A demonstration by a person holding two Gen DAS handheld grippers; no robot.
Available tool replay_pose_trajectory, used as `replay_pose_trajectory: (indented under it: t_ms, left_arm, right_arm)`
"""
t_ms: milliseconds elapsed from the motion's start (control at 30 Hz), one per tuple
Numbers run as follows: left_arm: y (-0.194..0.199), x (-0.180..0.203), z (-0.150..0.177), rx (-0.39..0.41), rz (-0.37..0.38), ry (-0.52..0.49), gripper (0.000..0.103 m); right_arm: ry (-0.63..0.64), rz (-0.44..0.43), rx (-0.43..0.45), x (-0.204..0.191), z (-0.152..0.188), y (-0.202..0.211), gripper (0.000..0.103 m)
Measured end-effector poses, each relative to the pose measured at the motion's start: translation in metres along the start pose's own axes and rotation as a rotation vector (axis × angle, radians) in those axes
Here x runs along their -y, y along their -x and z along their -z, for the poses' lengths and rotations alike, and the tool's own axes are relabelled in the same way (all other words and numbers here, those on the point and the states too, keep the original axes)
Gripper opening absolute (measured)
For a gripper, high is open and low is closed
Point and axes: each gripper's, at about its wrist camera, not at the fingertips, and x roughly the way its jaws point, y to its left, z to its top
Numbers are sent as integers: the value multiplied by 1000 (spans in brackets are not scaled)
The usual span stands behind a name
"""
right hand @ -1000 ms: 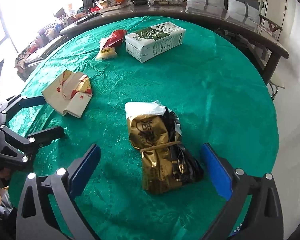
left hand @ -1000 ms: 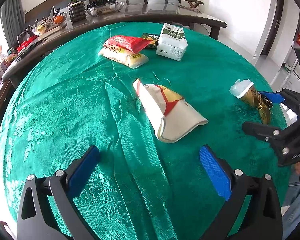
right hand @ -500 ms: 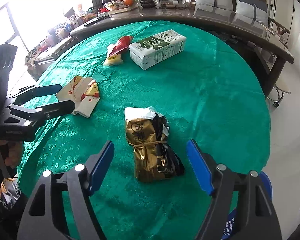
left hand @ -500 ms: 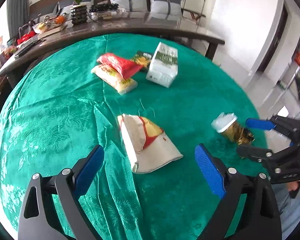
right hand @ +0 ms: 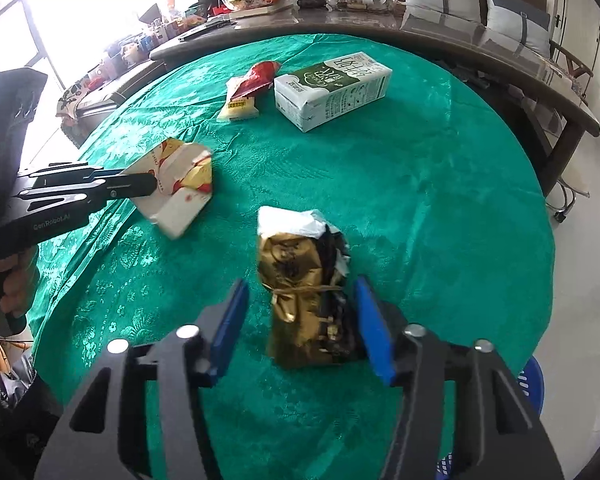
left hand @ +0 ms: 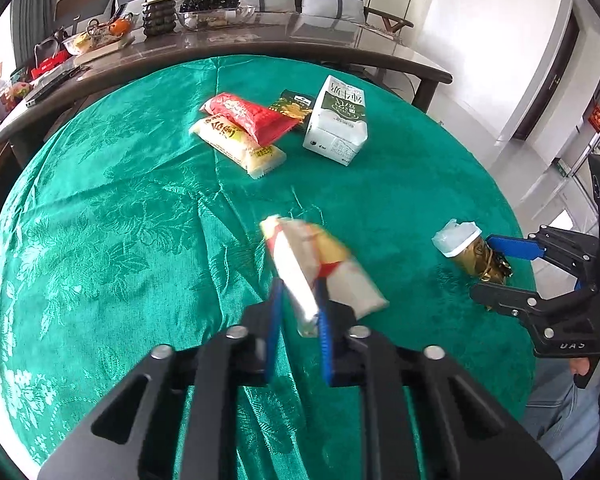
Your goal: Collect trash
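- My left gripper point(left hand: 298, 316) is pinched tight on the near edge of the flattened white paper pouch point(left hand: 320, 264) with red and yellow print; the pouch juts forward from between the blue pads, tilted, and I cannot tell whether its far end still touches the cloth.
- My right gripper point(right hand: 300, 320) is closing around the gold foil bag point(right hand: 300, 300), which lies on the green cloth between the pads; the right pad is at the bag's dark side, and a gap shows between the left pad and the foil.
- The foil bag has a white crumpled top pointing away from me and a cord tied round its middle.
- Farther across the counter point(left hand: 120, 208) lie a green and white milk carton point(left hand: 338, 124) on its side, a red wrapper point(left hand: 252, 116) overlapping a pale yellow wrapper point(left hand: 236, 144), and a small dark green packet point(left hand: 294, 106) just beside the carton.
- A long dark side counter point(left hand: 260, 46) behind carries bowls and a potted plant point(left hand: 158, 8).
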Motion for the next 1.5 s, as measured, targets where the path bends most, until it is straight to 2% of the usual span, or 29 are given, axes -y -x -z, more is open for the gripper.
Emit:
replay_pose_trajectory:
  t_ms: [67, 267, 400, 600, 767, 933, 1100, 1300, 1500]
  left_arm:
    - [3, 2, -1, 13, 15, -7, 4]
    - [21, 13, -5, 52, 59, -25, 3]
    - [29, 31, -9, 69, 76, -49, 3]
    - [23, 88, -14, 54, 124, -152, 3]
    - [12, 154, -23, 38, 209, -248, 3]
    - [-10, 229, -33, -3, 295, -324, 3]
    - [-45, 300, -34, -62, 333, -382, 3]
    - [-92, 353, -29, -126, 336, -422, 4]
    - [-130, 375, -25, -165, 326, -433, 4]
  right_arm:
    - [-26, -3, 5, 2, 0, 5, 35]
    - [-82, -22, 55, 10, 1, 24, 35]
    - [-122, -11, 54, 20, 5, 25, 35]
    - [-258, -16, 97, 62, 18, 54, 35]
    - [-345, 77, 109, 116, 39, 97, 35]
    - [-442, 201, 37, 178, 83, 118, 35]
    - [-559, 256, 4, 231, 124, 116, 35]
    - [-638, 256, 0, 261, 151, 116, 35]
    - [-669, 238, 2, 280, 157, 109, 36]
